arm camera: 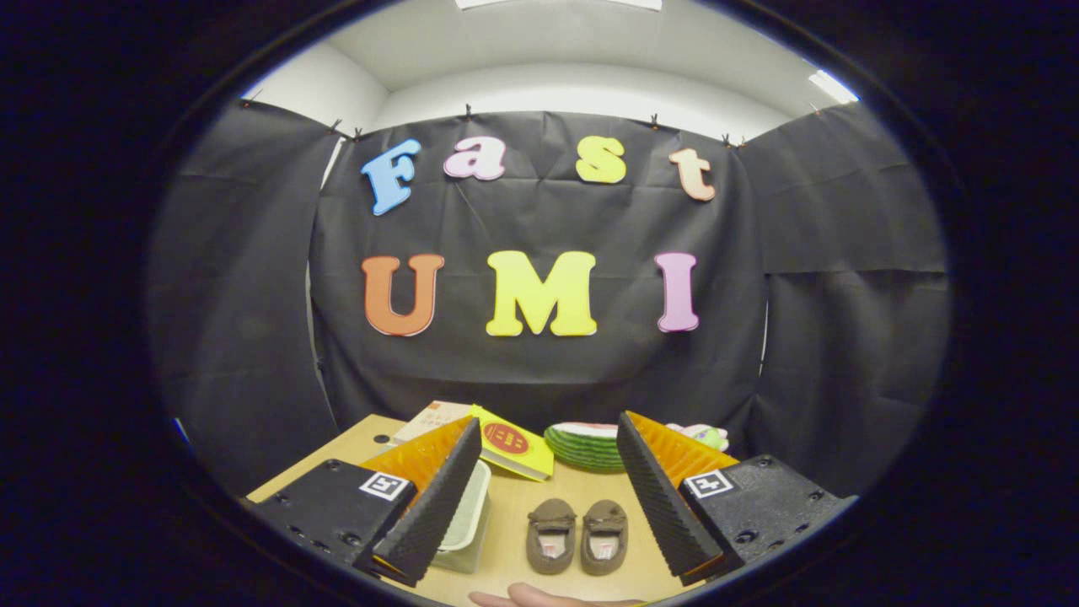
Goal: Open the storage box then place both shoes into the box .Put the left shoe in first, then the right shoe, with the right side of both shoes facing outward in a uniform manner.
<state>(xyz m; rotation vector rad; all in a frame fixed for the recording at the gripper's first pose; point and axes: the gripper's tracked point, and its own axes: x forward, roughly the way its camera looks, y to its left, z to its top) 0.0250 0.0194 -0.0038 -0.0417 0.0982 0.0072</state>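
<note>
Two small brown shoes (577, 534) stand side by side on the wooden table (523, 514), toes pointing away, between my two fingers and below them. A pale storage box (469, 516) with its white lid on sits to the left of the shoes, partly hidden behind my left finger (434, 504). My gripper (548, 497) hangs above the table, open wide, with nothing between its fingers.
A yellow book (512, 449) and a paler book (432, 418) lie at the table's back left. A green watermelon-slice object (583, 446) and a small pink-green toy (705, 435) sit at the back. A person's fingertip (539, 597) rests at the table's near edge.
</note>
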